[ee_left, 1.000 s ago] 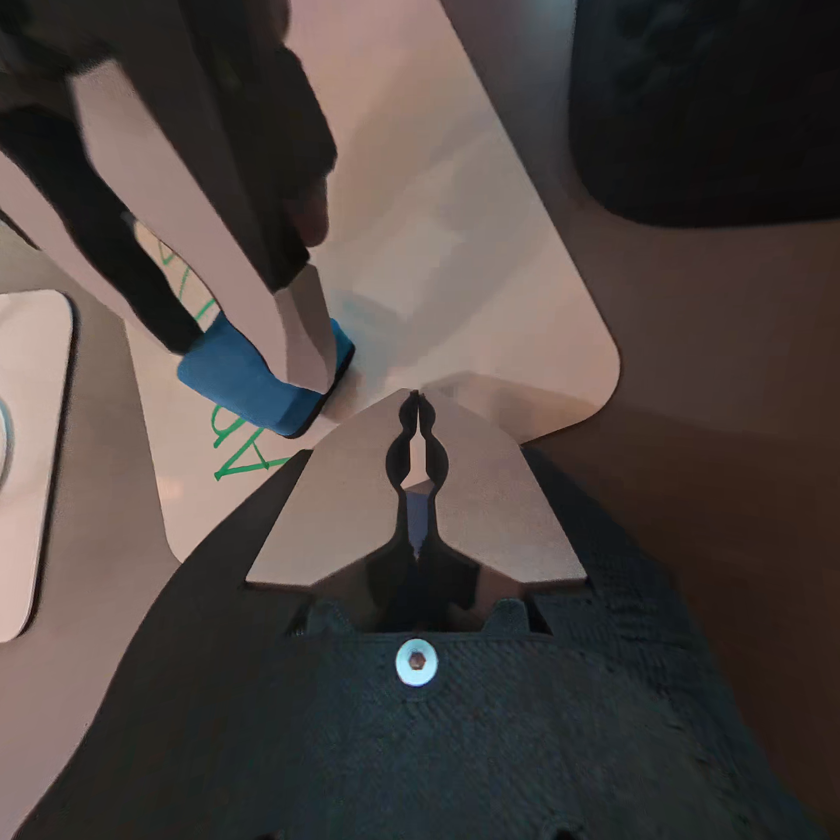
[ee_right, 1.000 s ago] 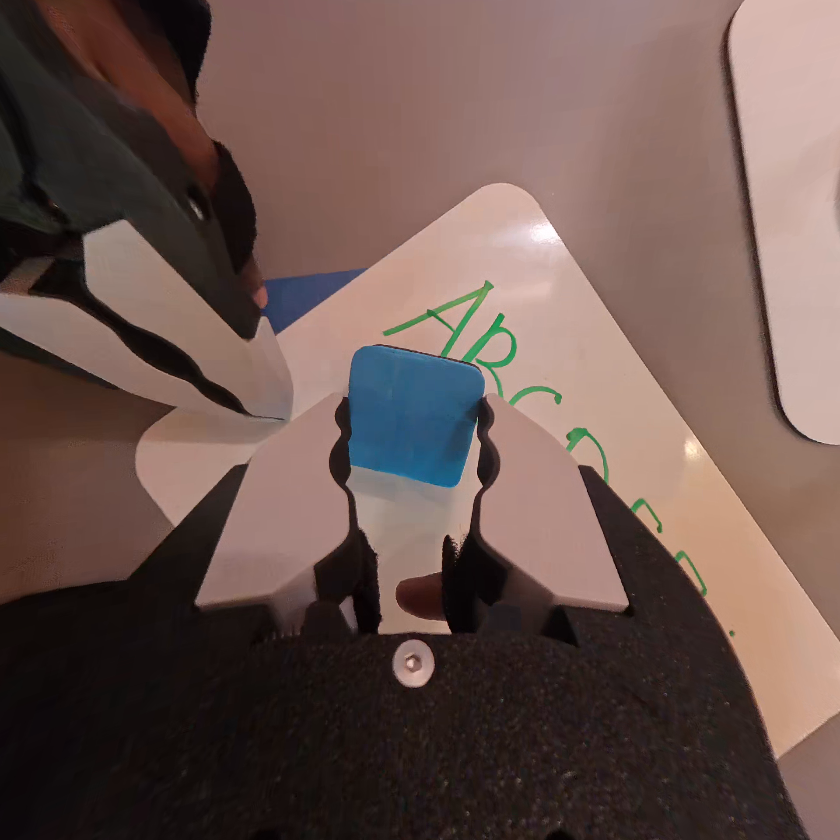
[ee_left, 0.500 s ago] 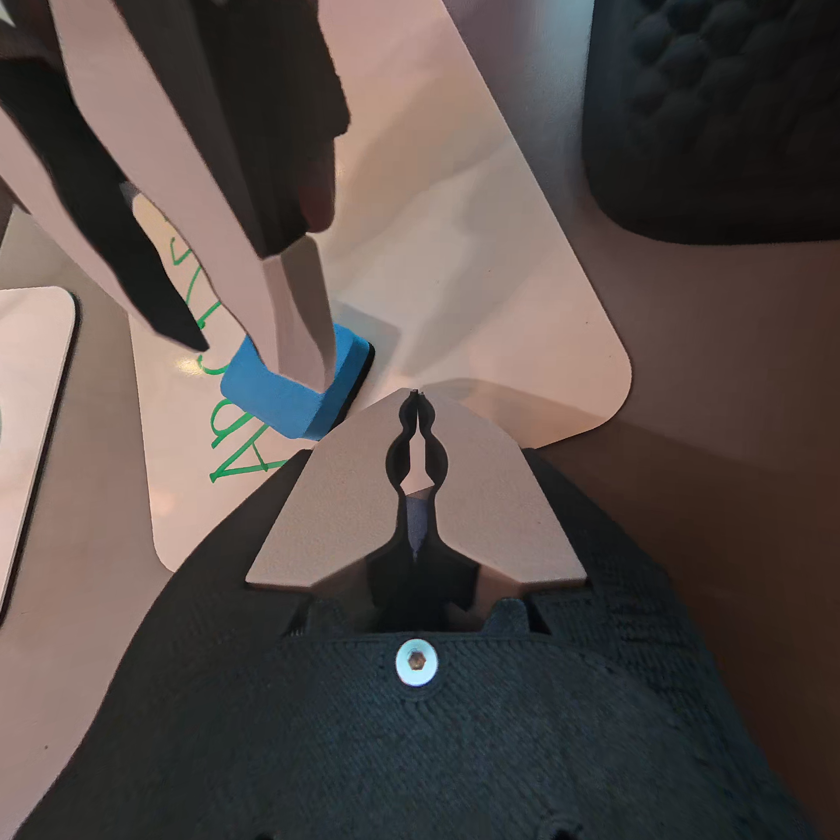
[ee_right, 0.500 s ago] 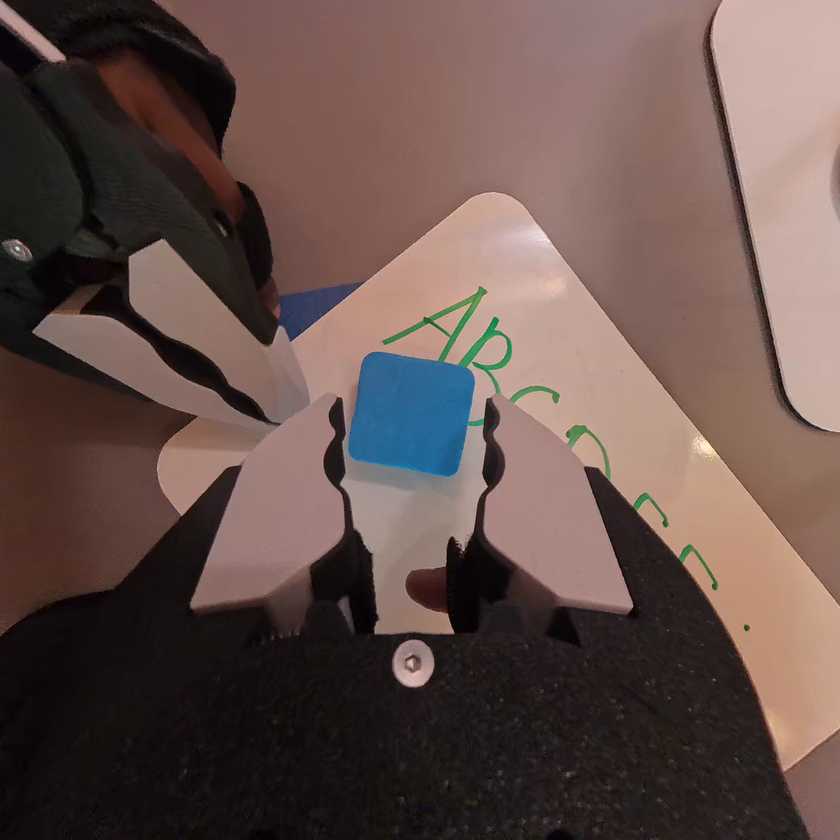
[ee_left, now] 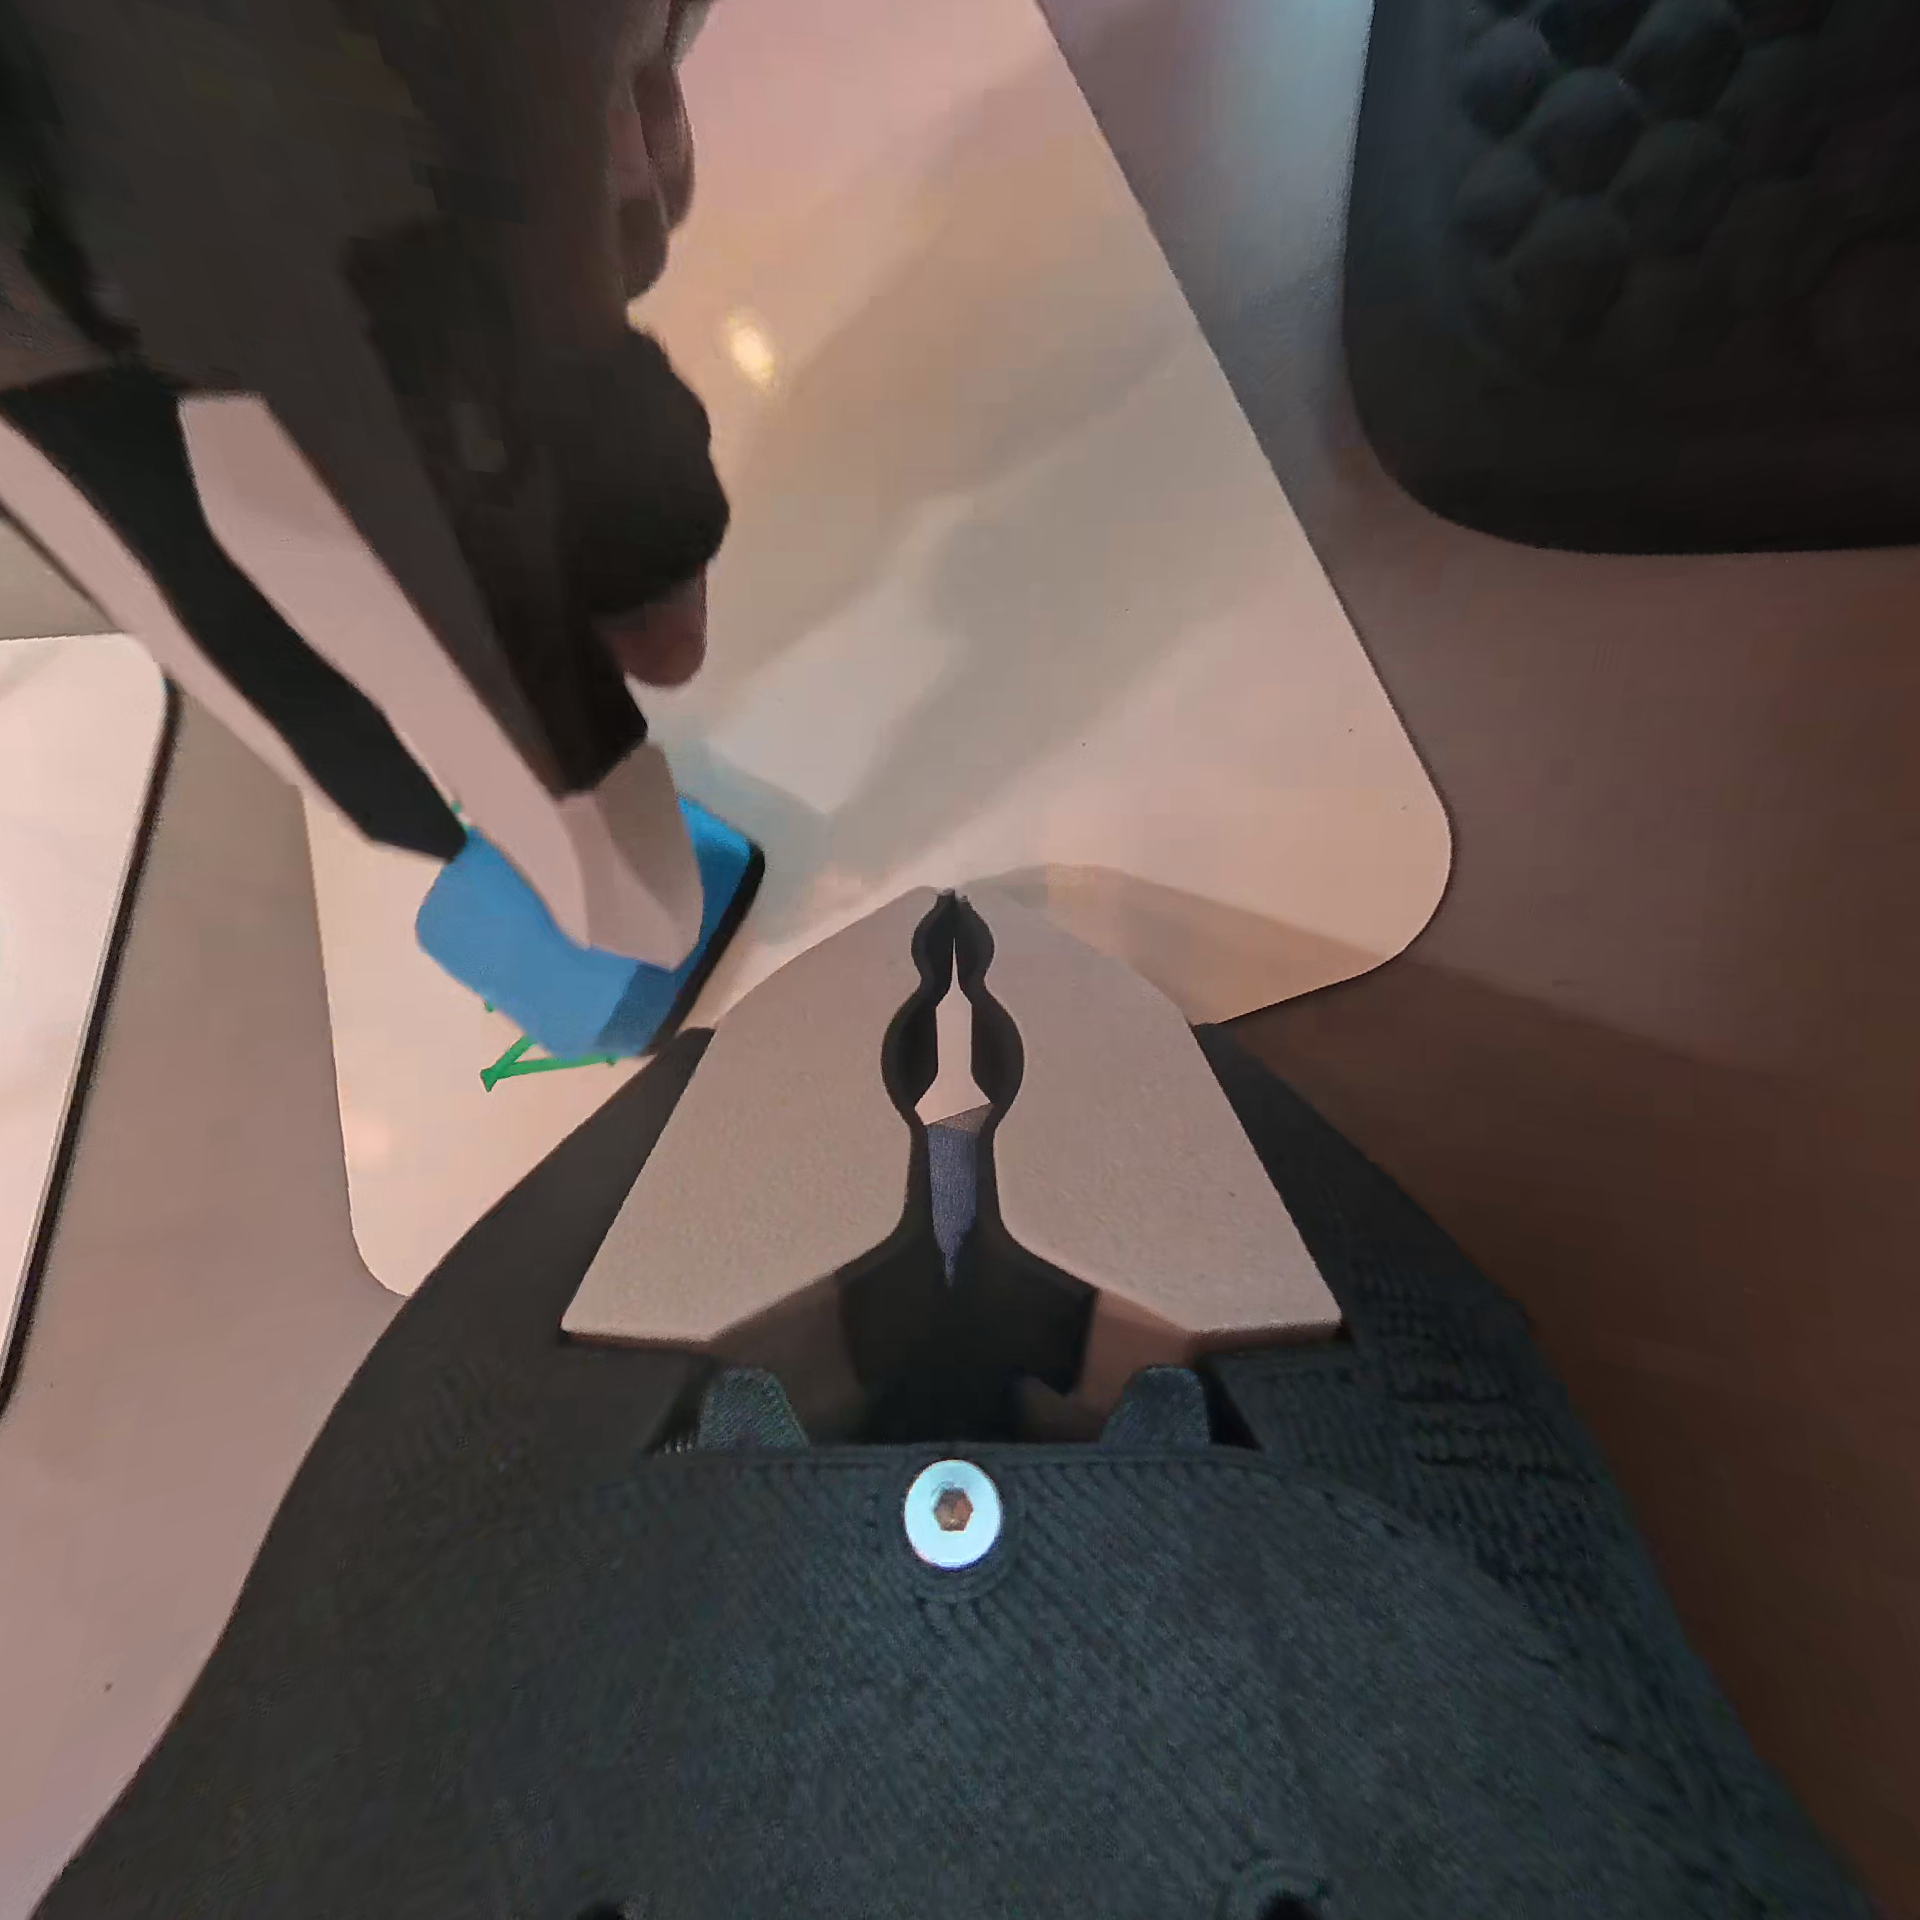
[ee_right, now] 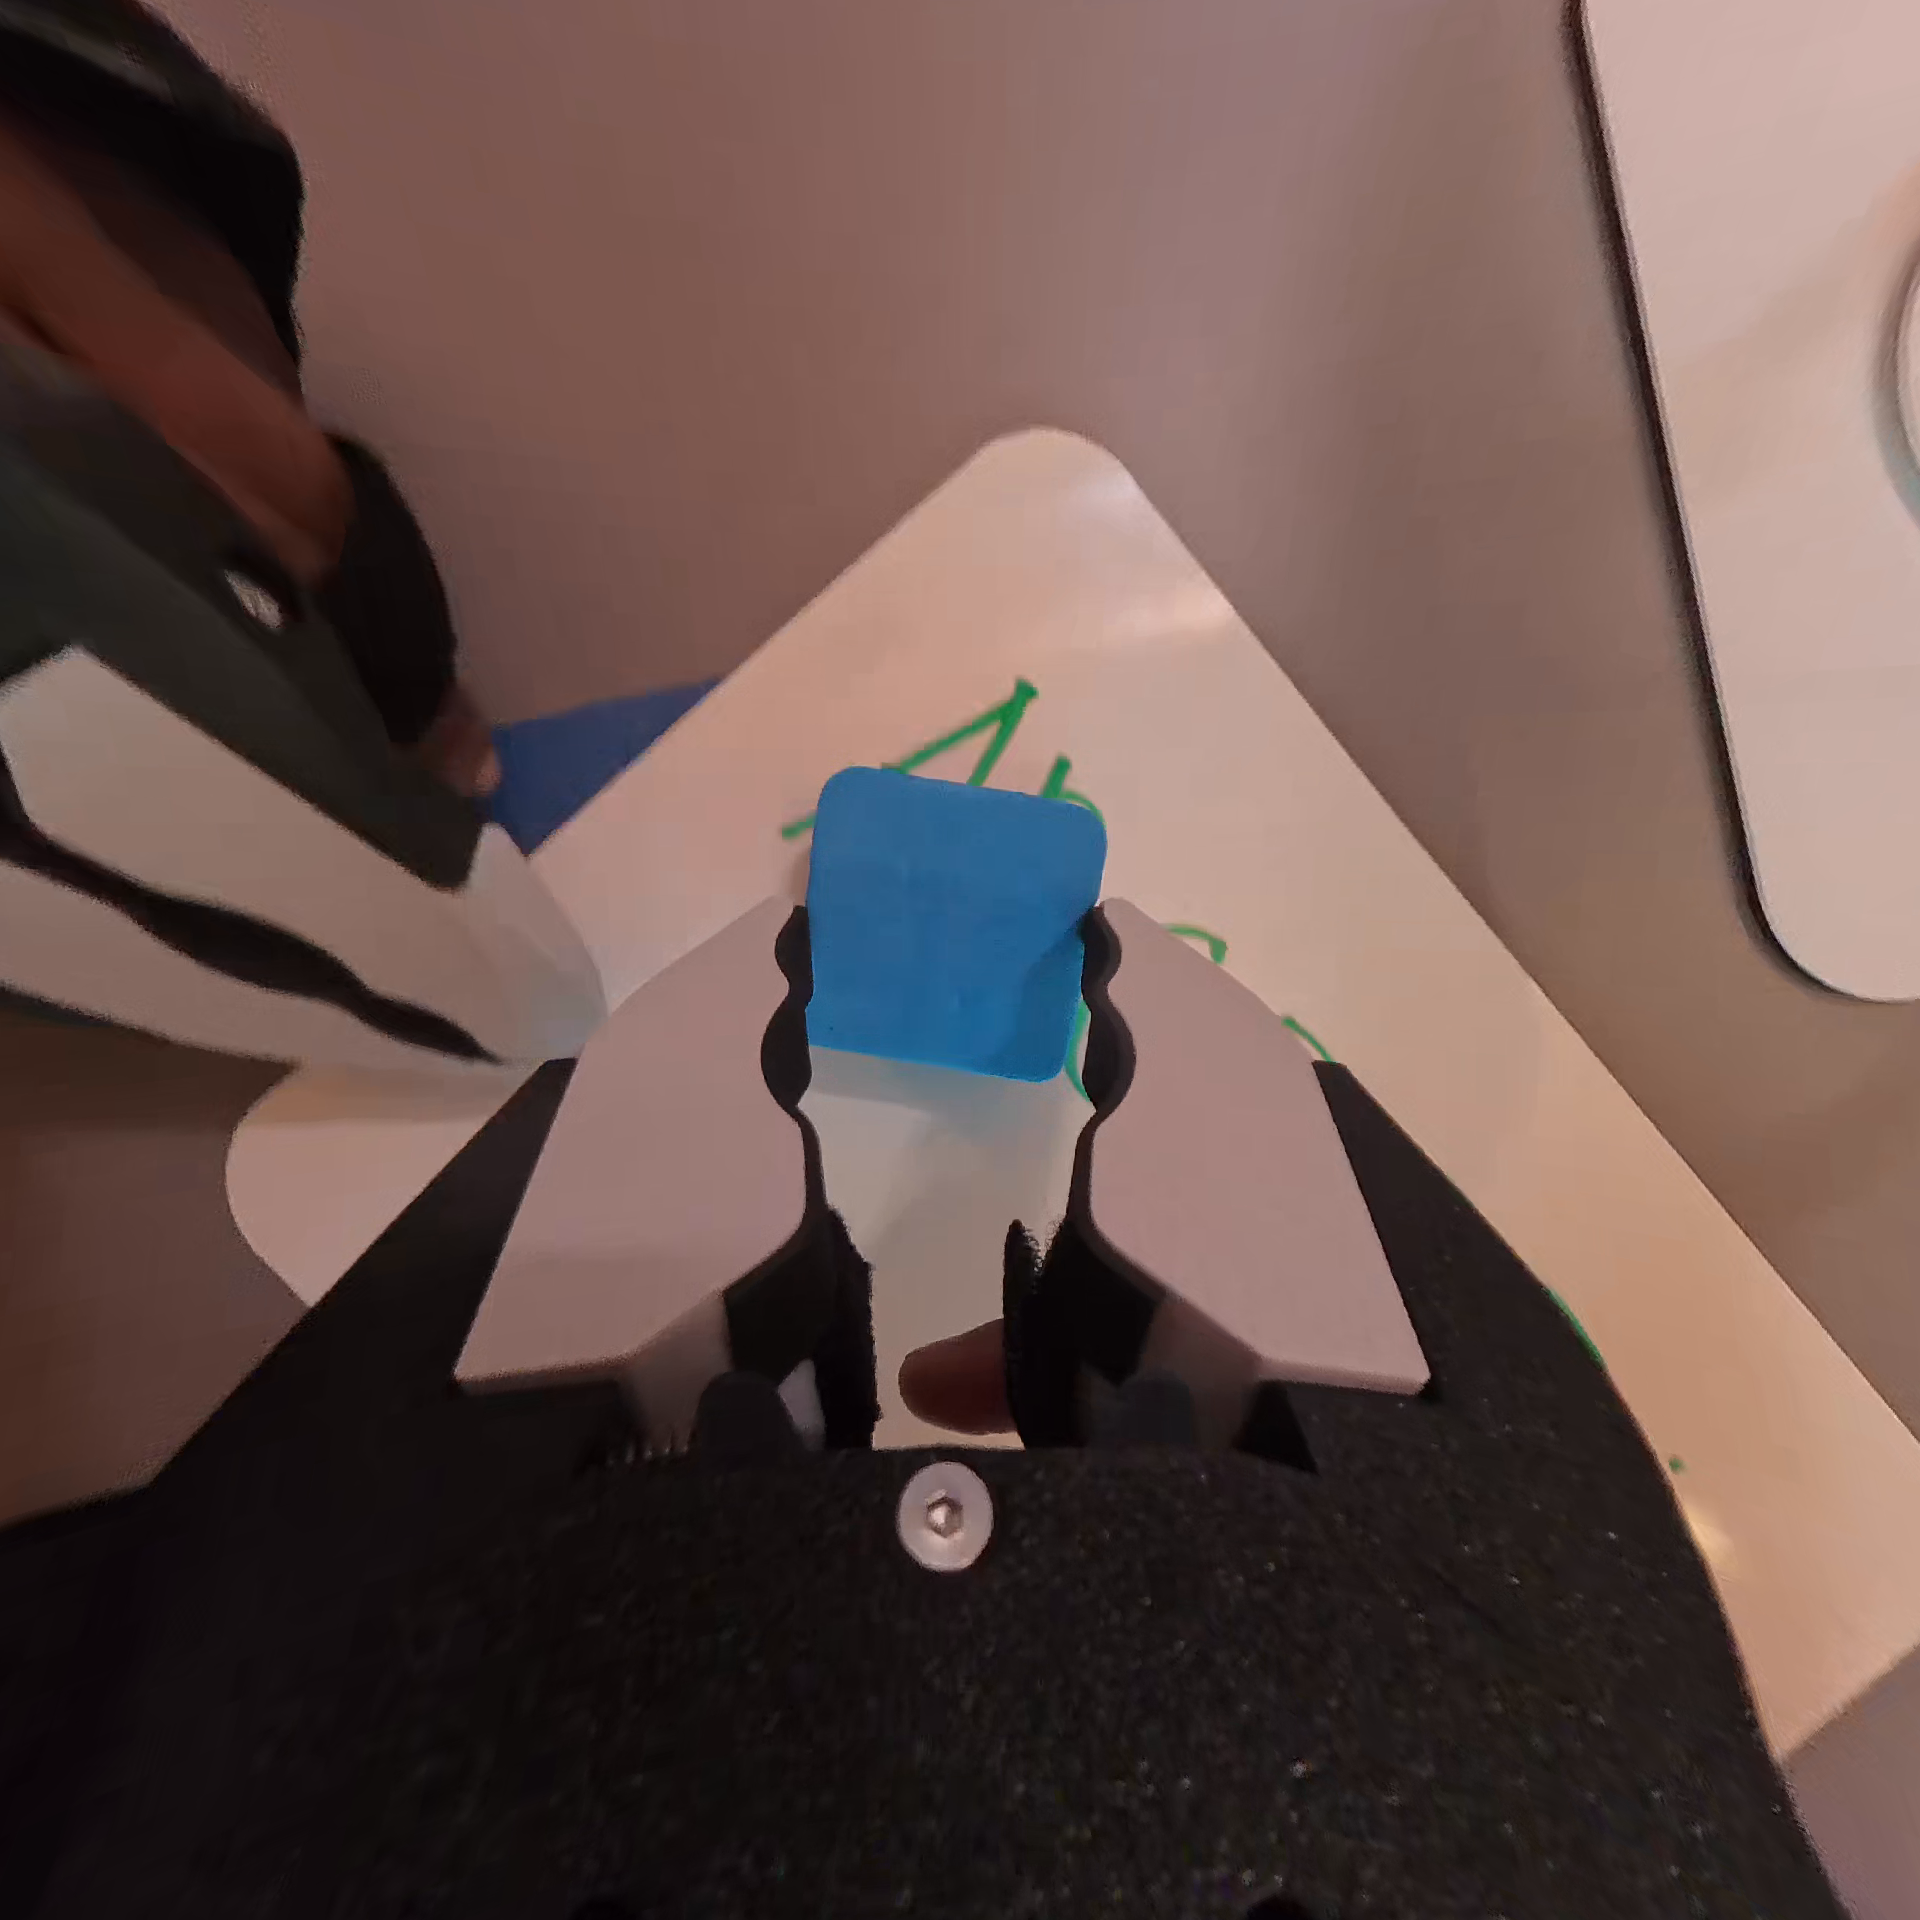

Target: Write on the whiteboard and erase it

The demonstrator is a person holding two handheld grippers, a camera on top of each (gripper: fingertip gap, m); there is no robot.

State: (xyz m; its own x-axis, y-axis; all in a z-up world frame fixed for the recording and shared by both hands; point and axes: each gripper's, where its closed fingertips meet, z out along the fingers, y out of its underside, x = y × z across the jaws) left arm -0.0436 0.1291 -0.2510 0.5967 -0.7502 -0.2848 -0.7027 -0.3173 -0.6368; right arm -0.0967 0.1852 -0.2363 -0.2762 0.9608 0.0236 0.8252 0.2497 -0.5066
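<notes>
In the right wrist view the left gripper (ee_right: 520,997) comes in from the far left, tilted down, its white fingers pressed together with nothing between them and their tips resting on the near-left corner of the whiteboard (ee_right: 1299,852). A person's fingers (ee_right: 457,743) wrap its dark body. In the middle, the right gripper (ee_right: 940,935) points forward and down at the board, its jaws clamped on the two sides of one blue eraser (ee_right: 951,925), which lies flat on the board over the start of the green writing (ee_right: 997,732). Rightward, the writing runs on past the right finger toward the board's far edge. At the far right sits a second white board (ee_right: 1766,416), apart from the first.

In the left wrist view the right gripper (ee_left: 551,894) slants in from the upper left onto the eraser (ee_left: 520,956), and a dark bumpy pad (ee_left: 1662,260) lies at the upper right. Two grippers, one eraser, two boards.
</notes>
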